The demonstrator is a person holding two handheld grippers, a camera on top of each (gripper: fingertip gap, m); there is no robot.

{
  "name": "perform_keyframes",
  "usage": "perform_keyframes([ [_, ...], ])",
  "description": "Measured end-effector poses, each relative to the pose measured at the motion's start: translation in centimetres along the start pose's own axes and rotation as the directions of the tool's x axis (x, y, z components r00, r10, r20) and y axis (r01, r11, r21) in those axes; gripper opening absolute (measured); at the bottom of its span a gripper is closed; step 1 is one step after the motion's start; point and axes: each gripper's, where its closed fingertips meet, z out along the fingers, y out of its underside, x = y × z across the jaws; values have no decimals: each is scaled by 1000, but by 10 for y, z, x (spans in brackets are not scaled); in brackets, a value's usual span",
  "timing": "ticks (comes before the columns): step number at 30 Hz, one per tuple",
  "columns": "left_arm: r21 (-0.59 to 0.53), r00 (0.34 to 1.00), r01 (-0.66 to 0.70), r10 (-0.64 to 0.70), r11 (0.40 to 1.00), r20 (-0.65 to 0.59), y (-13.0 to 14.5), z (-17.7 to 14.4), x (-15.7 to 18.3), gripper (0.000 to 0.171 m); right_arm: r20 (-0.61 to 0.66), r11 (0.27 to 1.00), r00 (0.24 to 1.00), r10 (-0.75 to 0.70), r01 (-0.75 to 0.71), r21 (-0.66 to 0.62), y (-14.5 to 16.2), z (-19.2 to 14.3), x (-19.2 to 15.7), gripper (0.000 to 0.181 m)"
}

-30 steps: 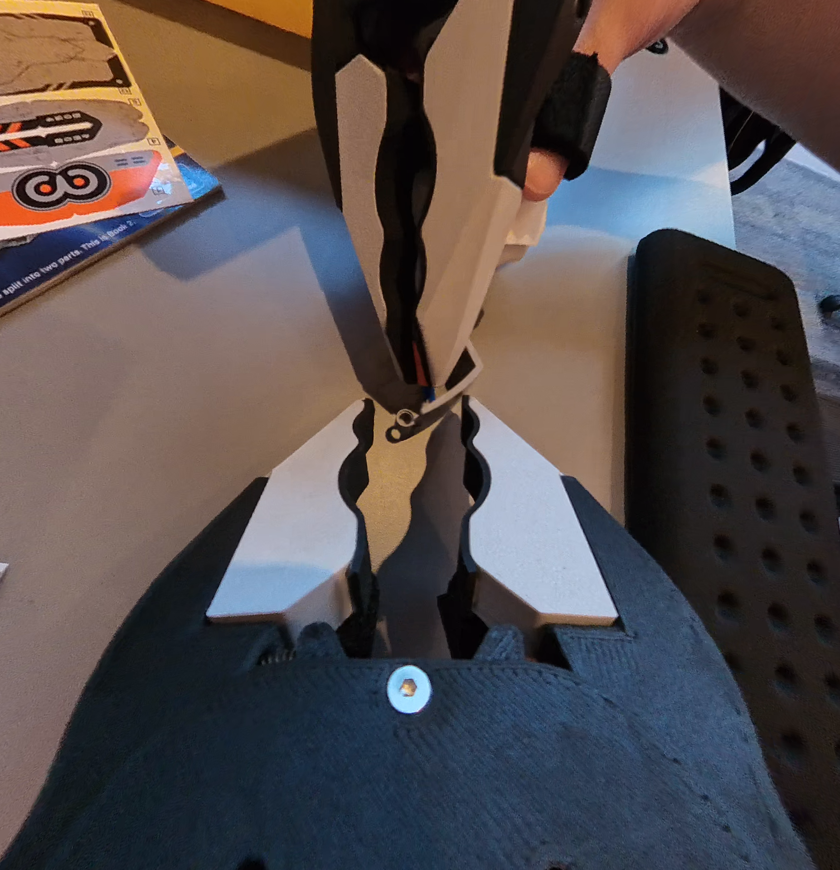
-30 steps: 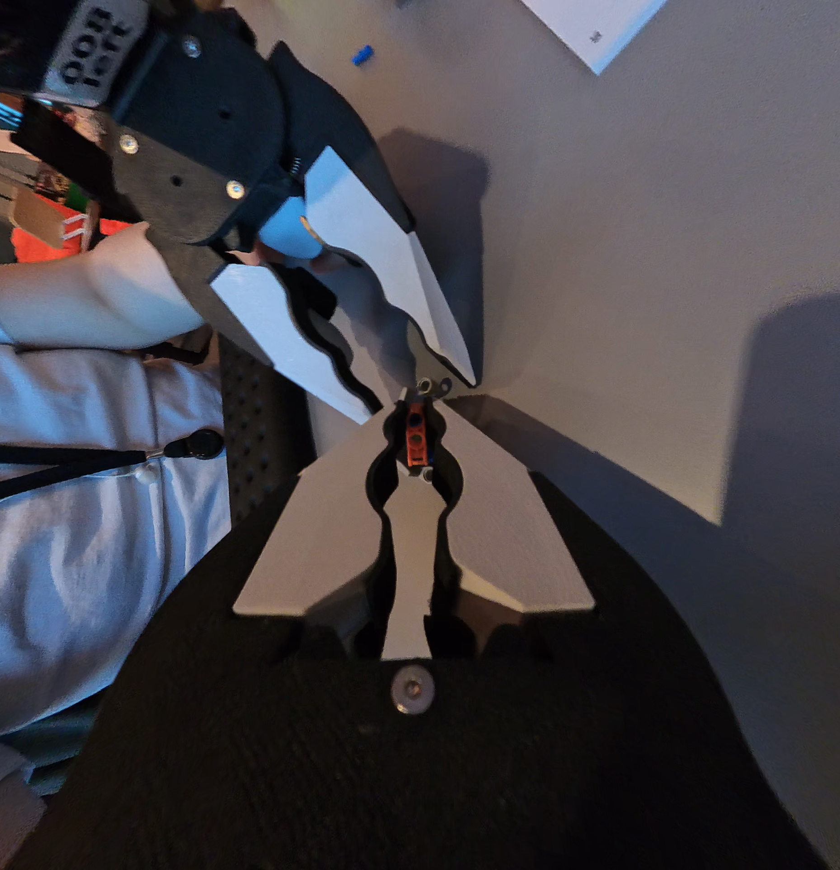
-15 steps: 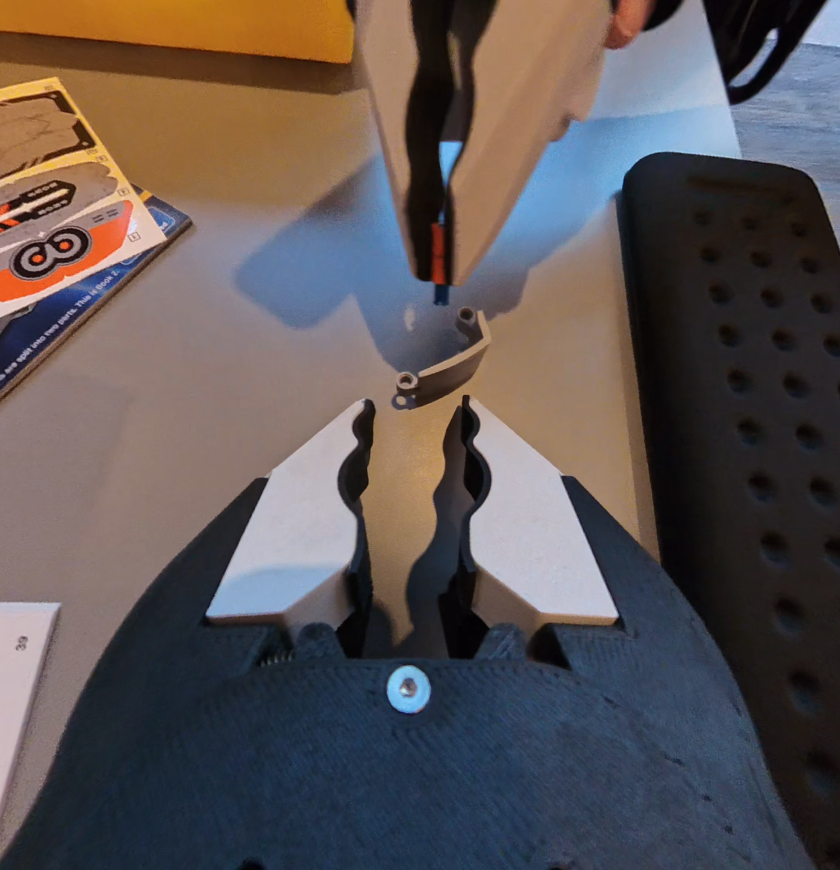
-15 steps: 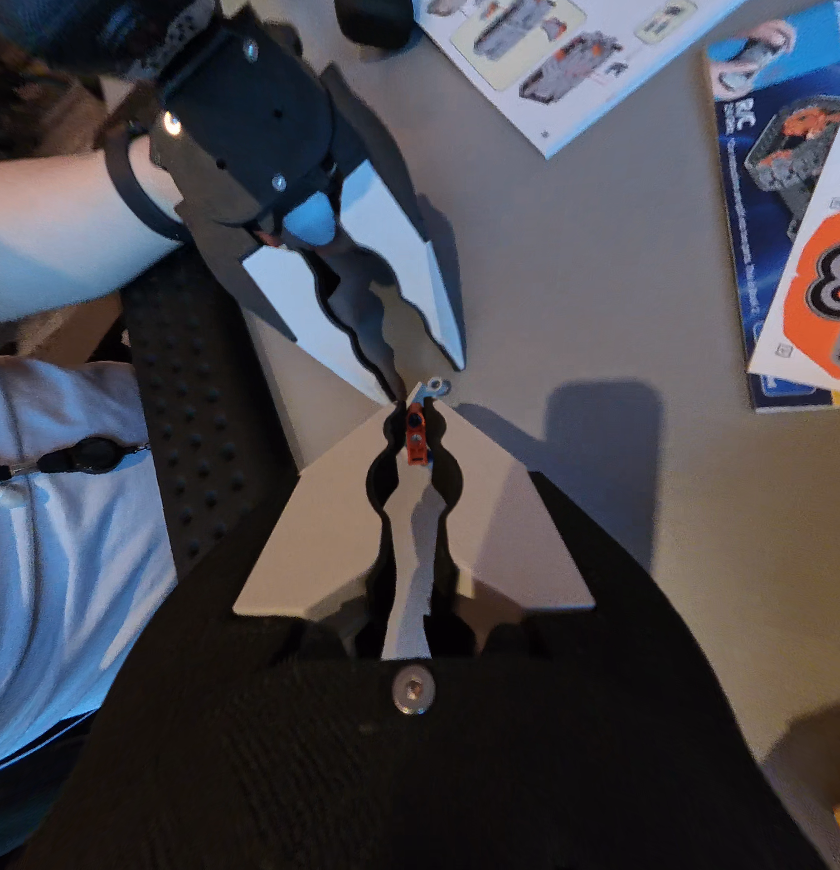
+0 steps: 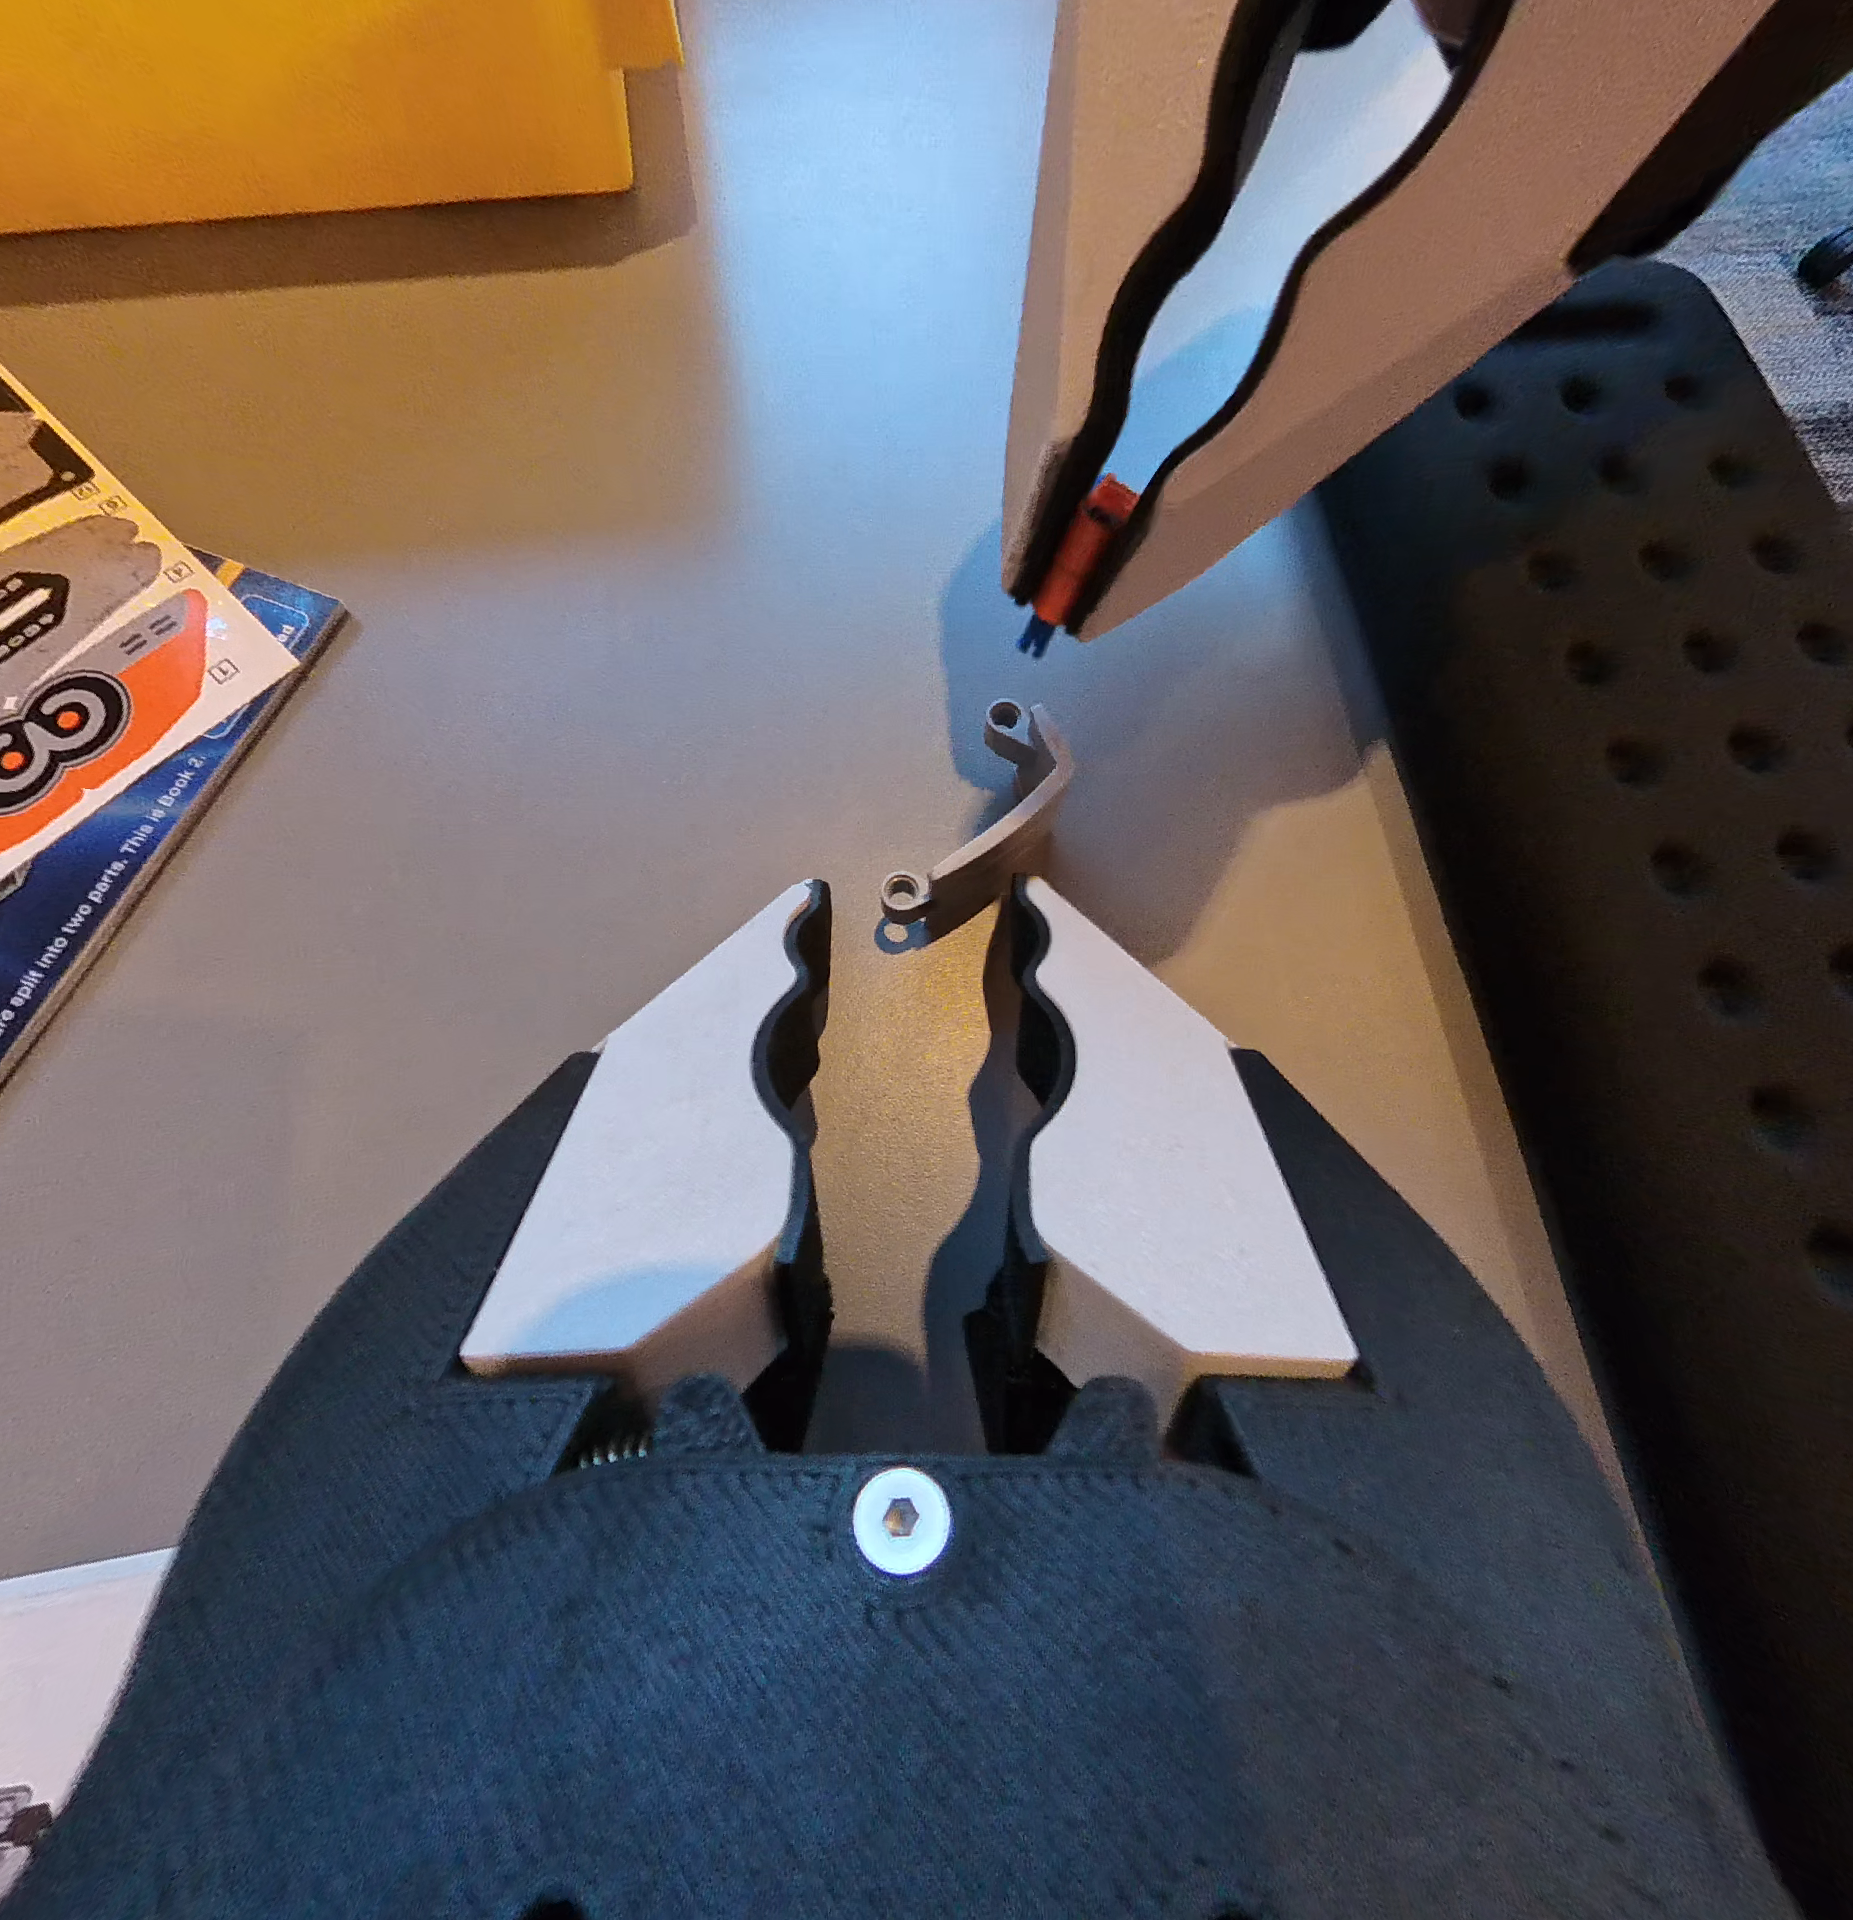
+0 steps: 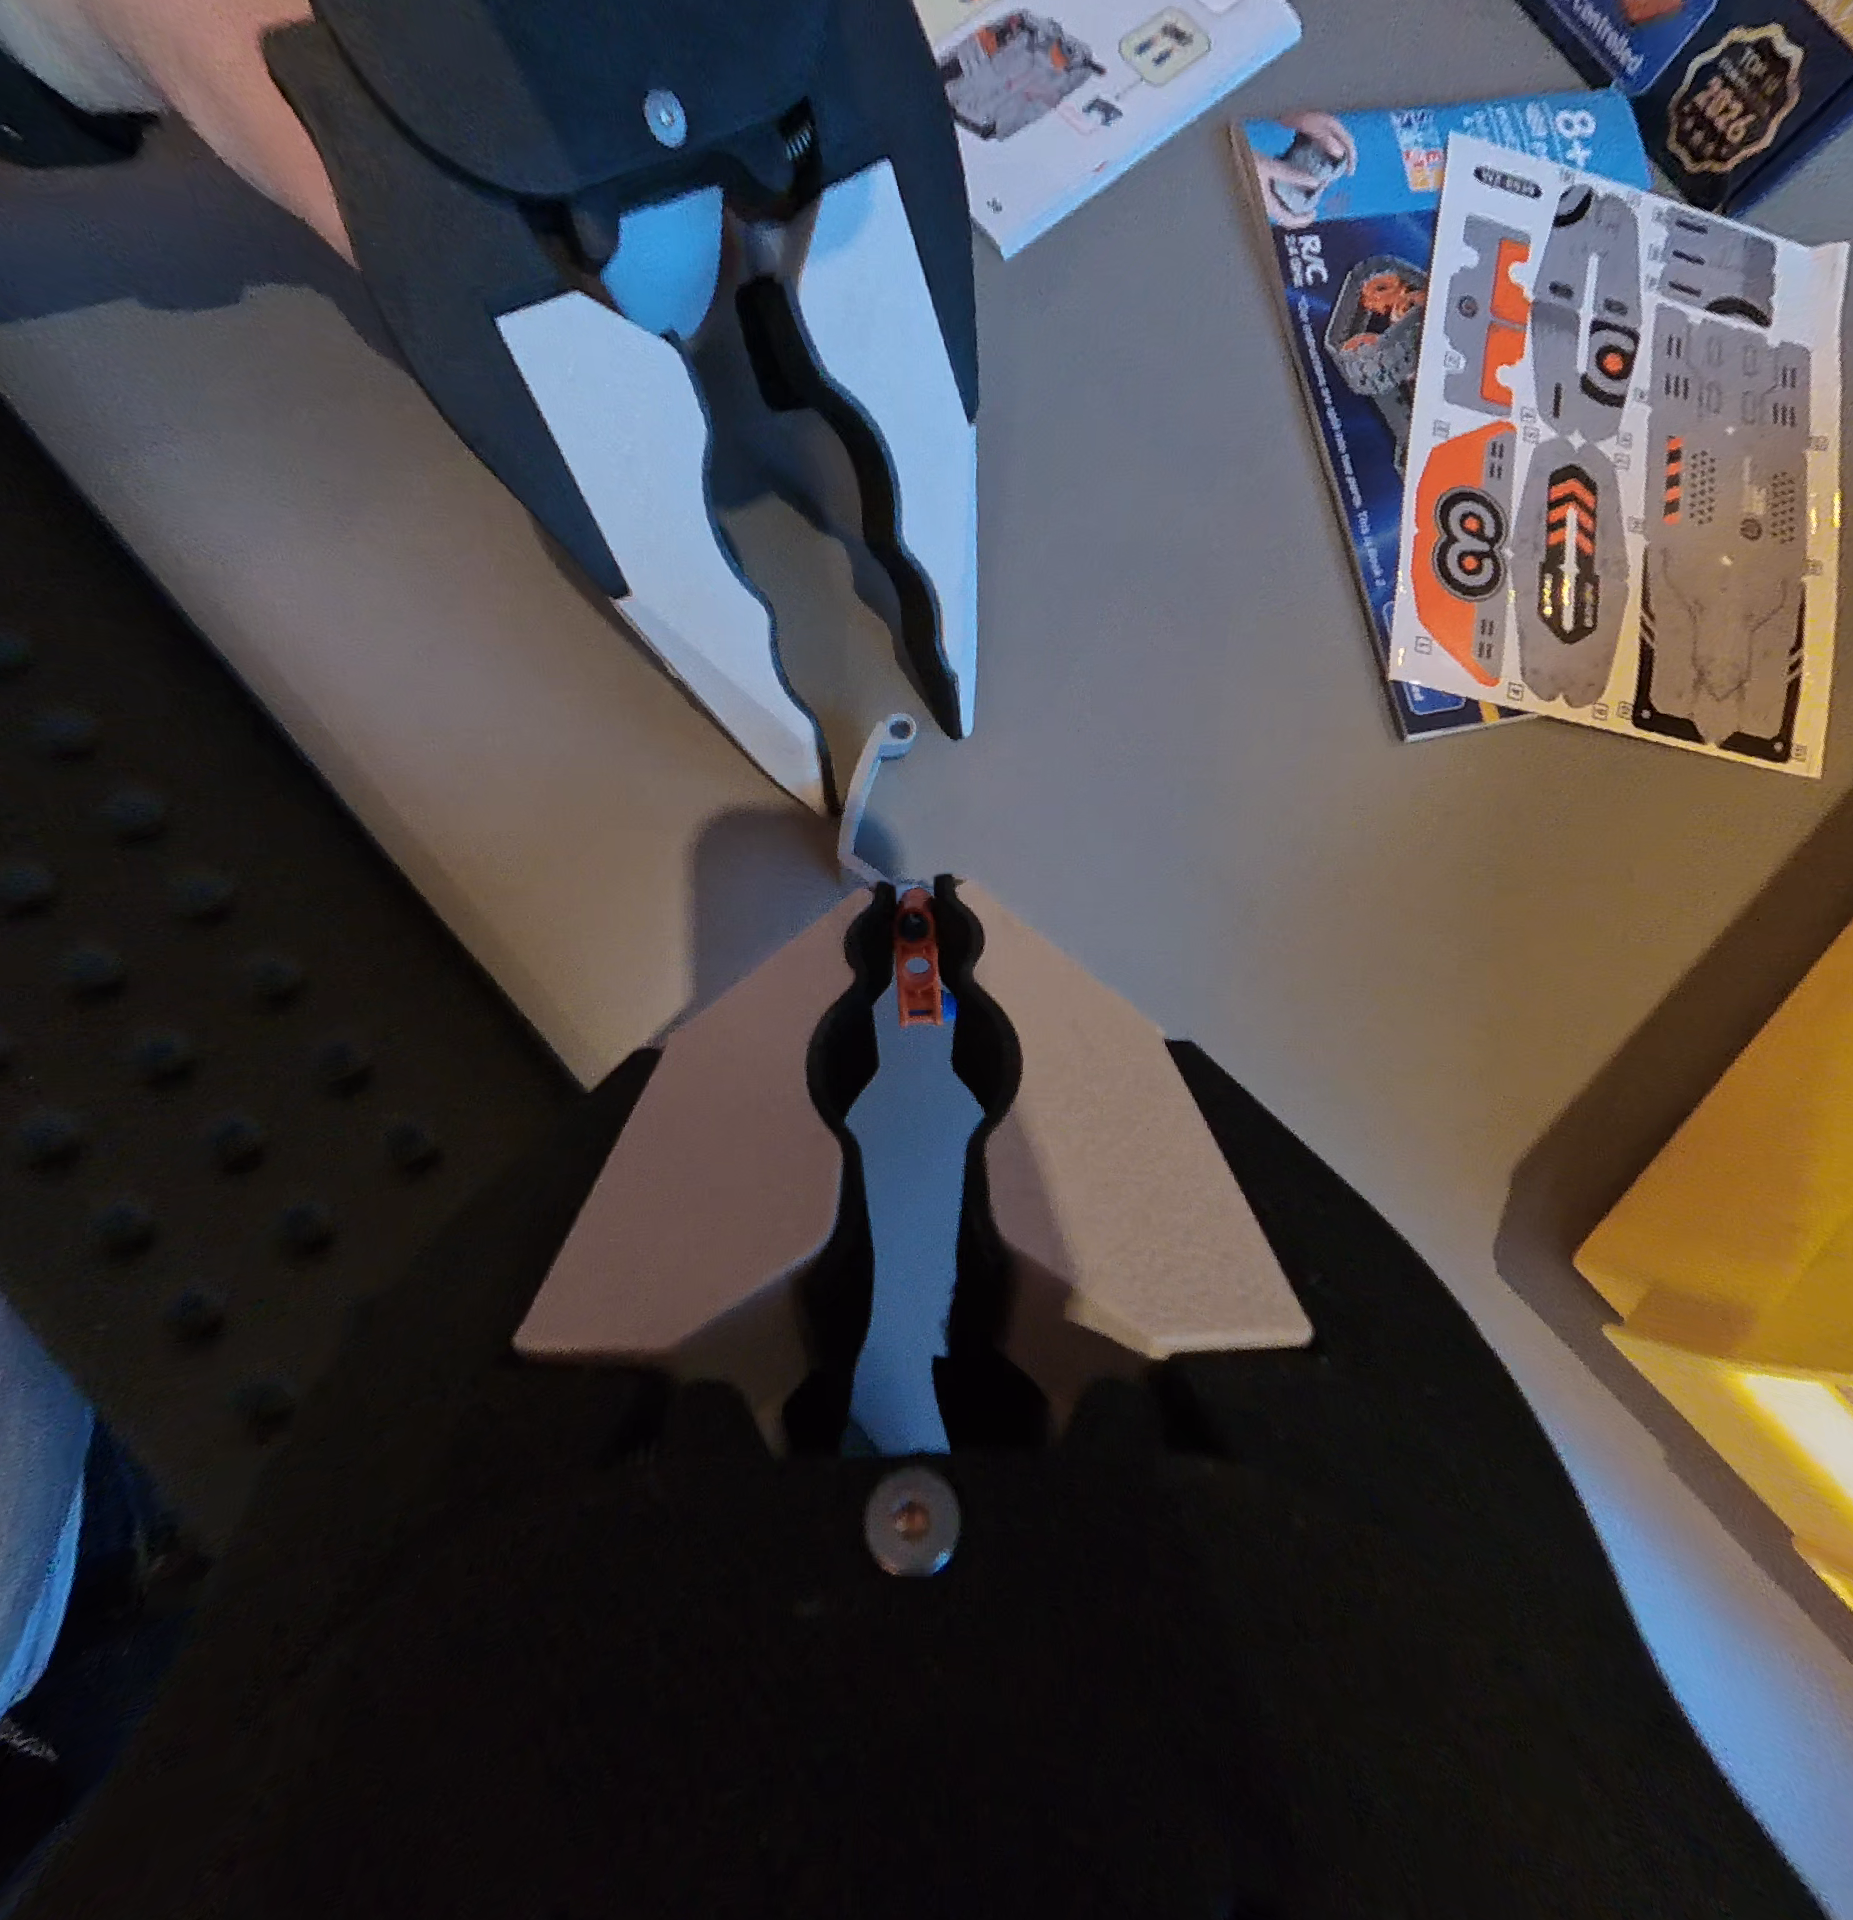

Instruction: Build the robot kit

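My left gripper (image 5: 914, 902) is open and empty, low over the grey table (image 5: 537, 727). A small grey curved piece (image 5: 1008, 821) with a ring at each end lies on the table just ahead of its fingertips, its near end by the right tip. My right gripper (image 6: 914, 891) is shut on a small orange piece (image 6: 914, 966) with a blue pin end. In the left wrist view it (image 5: 1057, 623) hangs a little above and beyond the curved piece, the orange piece (image 5: 1083, 551) pinched at its tips. The right wrist view shows the left gripper (image 6: 889, 764) around the curved piece (image 6: 868, 790).
A black perforated pad (image 5: 1680, 935) borders the table on the right. A sticker sheet (image 6: 1628, 499) lies on a blue booklet (image 6: 1337, 343). A yellow box (image 5: 278, 104) stands at the back left. An open white instruction page (image 6: 1088, 104) and a dark box (image 6: 1732, 104) lie farther off. The tips of one gripper are about 5 cm away from the tips of the other.
My right gripper, still holding the orange piece, has lifted away from the grey curved piece and moved off to the right. The curved piece stays on the table by my open left gripper.
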Motion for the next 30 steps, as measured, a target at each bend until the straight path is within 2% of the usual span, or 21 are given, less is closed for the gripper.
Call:
perform_keyframes([
  [8,0,1000,0,0,1000,9,0,0,1,35,15,999,999,43,-43,16,8,15,2,6],
  [15,3,1000,16,-16,1000,-2,0,0,1,33,16,998,998,57,-57,36,8,16,2,6],
  [26,8,999,43,-43,999,-32,-1,-1,6,17,38,997,999,37,-39,73,10,14,1,6],
  [30,60,994,88,-84,994,-66,-8,-5,11,12,45,996,998,34,-37,81,13,10,4,6],
])
